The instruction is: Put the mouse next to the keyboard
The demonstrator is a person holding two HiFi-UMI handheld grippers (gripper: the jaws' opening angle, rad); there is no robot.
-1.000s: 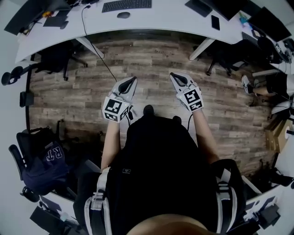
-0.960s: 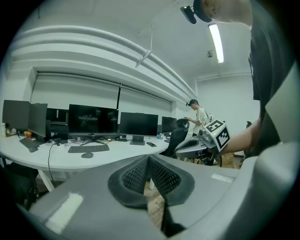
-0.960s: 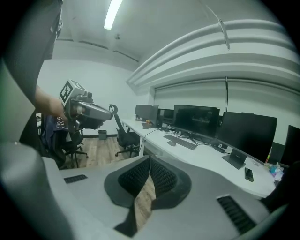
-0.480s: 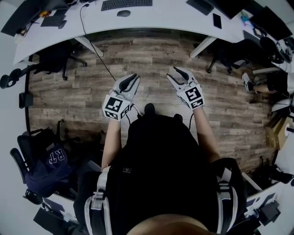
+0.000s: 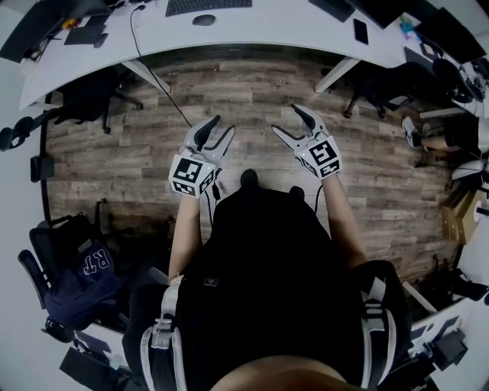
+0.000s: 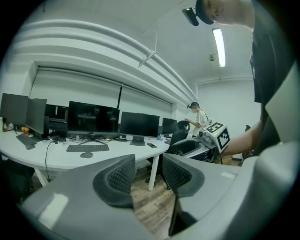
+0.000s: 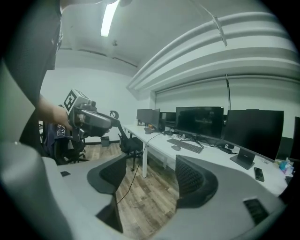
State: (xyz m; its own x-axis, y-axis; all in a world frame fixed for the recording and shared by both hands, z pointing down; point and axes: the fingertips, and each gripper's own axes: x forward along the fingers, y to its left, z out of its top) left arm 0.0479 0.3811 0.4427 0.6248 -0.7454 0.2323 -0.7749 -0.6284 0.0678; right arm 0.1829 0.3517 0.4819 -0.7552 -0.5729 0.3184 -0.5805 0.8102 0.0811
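A dark mouse [image 5: 204, 20] lies on the white desk [image 5: 267, 30] just in front of a black keyboard [image 5: 208, 6], far ahead of both grippers. The left gripper view shows the same mouse [image 6: 86, 154] and keyboard [image 6: 87, 148], and the right gripper view shows the mouse [image 7: 176, 148] and keyboard [image 7: 189, 146] too. My left gripper [image 5: 220, 128] [image 6: 149, 165] and right gripper [image 5: 285, 118] [image 7: 150, 172] hang side by side over the wooden floor. Both have just been opening and stand open, with nothing between the pads.
Several monitors [image 6: 93, 118] line the desk's far side. A phone [image 5: 358, 36] lies on the desk at the right. A cable [image 5: 164, 88] runs from the desk down across the floor. An office chair [image 5: 95, 95] stands at the left, with a backpack [image 5: 80, 267] near it. A person [image 6: 199, 116] stands beyond.
Both grippers went from shut to open. Both hands edged a little forward towards the desk.
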